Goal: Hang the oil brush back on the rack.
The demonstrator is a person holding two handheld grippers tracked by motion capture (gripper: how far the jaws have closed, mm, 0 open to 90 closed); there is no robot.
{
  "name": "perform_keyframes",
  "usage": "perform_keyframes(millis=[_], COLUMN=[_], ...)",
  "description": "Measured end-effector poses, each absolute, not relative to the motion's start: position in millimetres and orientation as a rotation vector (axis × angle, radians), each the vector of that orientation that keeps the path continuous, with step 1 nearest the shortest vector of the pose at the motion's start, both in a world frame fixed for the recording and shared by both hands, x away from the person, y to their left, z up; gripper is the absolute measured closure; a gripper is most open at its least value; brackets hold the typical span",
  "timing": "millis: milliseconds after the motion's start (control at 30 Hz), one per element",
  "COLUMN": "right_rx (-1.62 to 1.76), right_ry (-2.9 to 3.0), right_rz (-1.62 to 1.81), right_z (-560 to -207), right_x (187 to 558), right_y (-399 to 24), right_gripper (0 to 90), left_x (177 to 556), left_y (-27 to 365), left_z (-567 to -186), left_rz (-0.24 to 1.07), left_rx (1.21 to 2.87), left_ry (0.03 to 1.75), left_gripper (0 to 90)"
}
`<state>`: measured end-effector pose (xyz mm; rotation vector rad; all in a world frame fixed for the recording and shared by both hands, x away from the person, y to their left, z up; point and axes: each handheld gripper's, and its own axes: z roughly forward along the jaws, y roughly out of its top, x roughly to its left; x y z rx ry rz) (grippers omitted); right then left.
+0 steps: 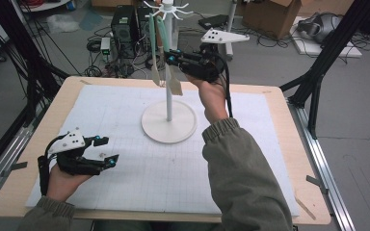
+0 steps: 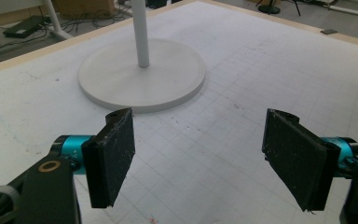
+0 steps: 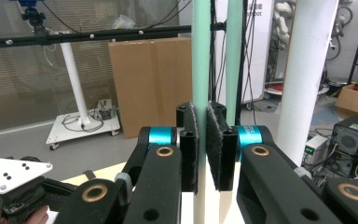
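Note:
A white stand (image 1: 168, 126) with a round base and a thin pole carries a ring of hooks (image 1: 166, 8) at its top. Two spatulas with mint-green handles hang from it. My right gripper (image 1: 169, 57) is raised beside the pole and shut on the handle of the nearer spatula (image 1: 174, 84); in the right gripper view its pads clamp that handle (image 3: 200, 70). The other spatula (image 1: 154, 72) hangs free just beyond, its handle (image 3: 233, 60) behind the held one. My left gripper (image 1: 107, 149) rests low at the mat's left, open, nothing between its pads (image 2: 114, 154).
A white gridded mat (image 1: 125, 183) covers the wooden table. The stand's base (image 2: 142, 77) lies ahead of the left gripper. Black frame legs (image 1: 318, 72), cables, computer cases (image 1: 125, 29) and cardboard boxes (image 1: 274, 14) stand on the floor beyond the table.

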<state>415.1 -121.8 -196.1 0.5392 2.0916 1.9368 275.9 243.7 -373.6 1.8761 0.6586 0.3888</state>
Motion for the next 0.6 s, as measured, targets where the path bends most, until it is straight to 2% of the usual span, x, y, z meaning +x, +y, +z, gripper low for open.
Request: perform_keyframes(millis=[600], right_rx=[0.608], right_ry=[2.089], right_rz=[1.935], right_z=[-200.9], right_x=[423.0], right_y=[-126.1], right_gripper=[83.9], left_x=[275.3], left_y=[244.4], left_z=[-372.9], left_rz=[0.388], left_rx=[1.87], left_ry=[0.658], left_gripper=[25.7])
